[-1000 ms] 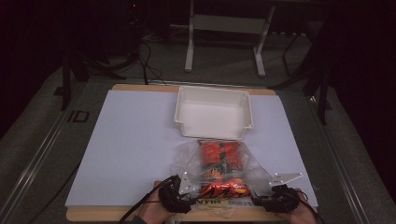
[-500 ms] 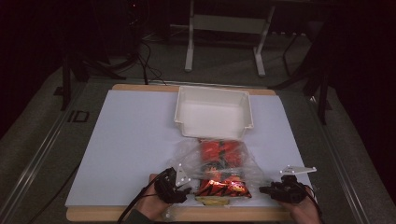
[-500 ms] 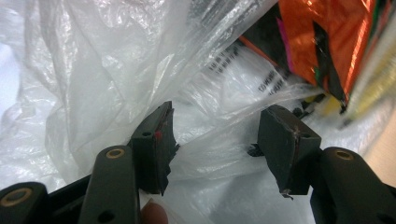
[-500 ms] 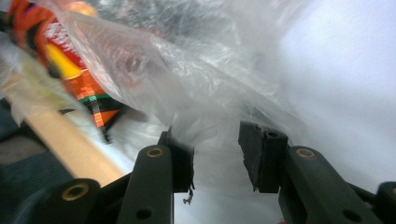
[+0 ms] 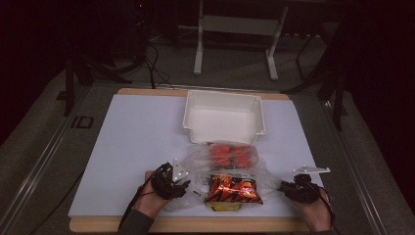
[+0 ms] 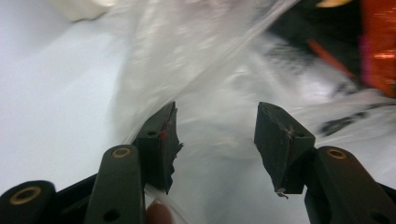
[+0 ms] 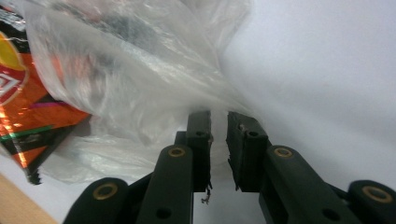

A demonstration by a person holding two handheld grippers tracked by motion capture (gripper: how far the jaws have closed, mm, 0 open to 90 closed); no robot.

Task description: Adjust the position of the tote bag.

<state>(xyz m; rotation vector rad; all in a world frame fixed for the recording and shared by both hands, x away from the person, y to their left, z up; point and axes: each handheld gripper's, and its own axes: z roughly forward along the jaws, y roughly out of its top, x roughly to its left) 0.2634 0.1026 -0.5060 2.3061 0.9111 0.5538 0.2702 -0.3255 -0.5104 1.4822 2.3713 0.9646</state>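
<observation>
A clear plastic bag [image 5: 230,166] with red snack packets [image 5: 231,188] inside lies on the white bench [image 5: 132,142], between the two tongs. Its long side runs away toward the white tray [image 5: 224,117] just behind it. The left tongs [image 6: 215,128] are spread wide at the bag's left edge. The right tongs [image 7: 218,128] are nearly closed at its right corner; whether plastic is pinched cannot be told.

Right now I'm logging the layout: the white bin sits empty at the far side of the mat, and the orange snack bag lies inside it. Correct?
Not quite. The white bin is empty at the far side, but the orange snack bag lies near the front edge of the mat, inside the clear plastic bag. The high view shows it.
</observation>
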